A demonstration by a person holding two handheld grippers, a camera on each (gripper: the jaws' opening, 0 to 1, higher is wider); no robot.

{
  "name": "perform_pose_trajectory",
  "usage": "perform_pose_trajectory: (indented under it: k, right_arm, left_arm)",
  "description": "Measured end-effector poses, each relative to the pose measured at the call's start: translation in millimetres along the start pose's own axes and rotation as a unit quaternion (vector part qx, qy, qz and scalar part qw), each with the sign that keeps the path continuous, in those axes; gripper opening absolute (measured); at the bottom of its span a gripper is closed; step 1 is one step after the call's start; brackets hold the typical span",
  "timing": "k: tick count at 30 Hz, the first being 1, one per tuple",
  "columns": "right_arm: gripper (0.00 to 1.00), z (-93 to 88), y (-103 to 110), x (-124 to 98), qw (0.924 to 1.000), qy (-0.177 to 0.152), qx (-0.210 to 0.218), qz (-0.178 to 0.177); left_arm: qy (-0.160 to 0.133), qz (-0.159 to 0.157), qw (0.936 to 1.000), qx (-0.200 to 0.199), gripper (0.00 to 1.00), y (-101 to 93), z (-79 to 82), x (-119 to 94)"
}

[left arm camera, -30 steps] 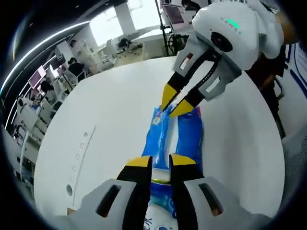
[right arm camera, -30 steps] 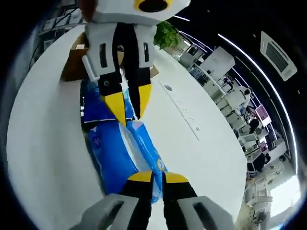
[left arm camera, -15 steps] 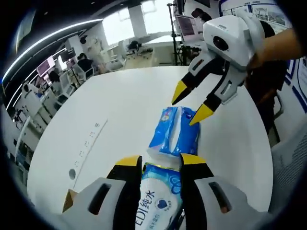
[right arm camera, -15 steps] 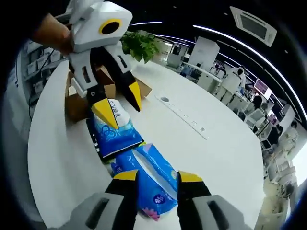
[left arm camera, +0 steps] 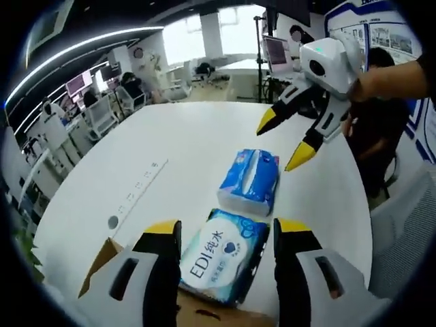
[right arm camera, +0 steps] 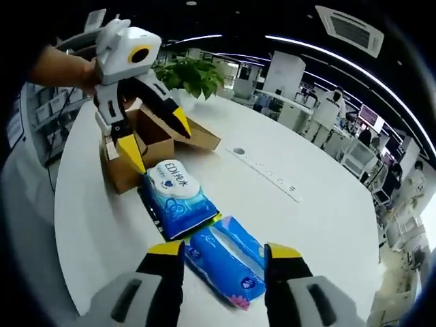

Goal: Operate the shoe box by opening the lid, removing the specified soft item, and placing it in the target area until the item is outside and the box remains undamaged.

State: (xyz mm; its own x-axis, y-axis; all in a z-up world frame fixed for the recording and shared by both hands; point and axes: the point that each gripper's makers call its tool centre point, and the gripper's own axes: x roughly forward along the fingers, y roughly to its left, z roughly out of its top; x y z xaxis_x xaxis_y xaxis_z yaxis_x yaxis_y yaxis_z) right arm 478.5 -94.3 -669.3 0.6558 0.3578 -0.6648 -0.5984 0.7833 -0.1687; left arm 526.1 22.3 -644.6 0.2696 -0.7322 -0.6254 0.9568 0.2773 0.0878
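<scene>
Two soft packs lie end to end on the round white table (left arm camera: 184, 143). A wet-wipe pack (left arm camera: 221, 262) (right arm camera: 178, 197) printed "EDI" rests near the open cardboard shoe box (right arm camera: 146, 139) (left arm camera: 102, 262). A blue tissue pack (left arm camera: 250, 178) (right arm camera: 225, 262) lies beyond it. My left gripper (left arm camera: 228, 231) (right arm camera: 157, 142) is open, raised over the wipe pack and not touching it. Open too, my right gripper (right arm camera: 225, 251) (left arm camera: 283, 142) hangs above the tissue pack, apart from it.
The box flaps (right arm camera: 194, 133) stand open beside a green plant (right arm camera: 194, 75). A flush power strip (right arm camera: 269, 174) (left arm camera: 139, 191) runs across the table. Desks, chairs and people fill the office behind. A person's hand (left arm camera: 388, 68) holds the right gripper.
Both grippers have opened wider and drawn back and up from the two packs, which now lie free on the table. Both views have pulled away, showing more of the box.
</scene>
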Motion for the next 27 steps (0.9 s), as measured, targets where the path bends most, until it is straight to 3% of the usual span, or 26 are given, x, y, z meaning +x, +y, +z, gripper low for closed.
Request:
perform_pose_trajectory:
  k: [7, 14, 27]
  right_arm:
    - [0.57, 11.6, 14.2, -2.8, 0.9999, 0.0, 0.006, 0.009]
    - [0.68, 23.7, 26.9, -4.0, 0.9997, -0.003, 0.014, 0.019]
    - [0.87, 58.0, 52.1, -6.5, 0.9994, -0.01, 0.004, 0.034]
  left_arm:
    - [-0.028, 0.027, 0.9985, -0.037, 0.62, 9.4, -5.6, -32.8]
    - [-0.034, 0.054, 0.9965, -0.054, 0.7, 16.3, -23.2, -64.2]
    - [-0.079, 0.111, 0.9862, -0.095, 0.81, 21.1, -33.7, -127.8]
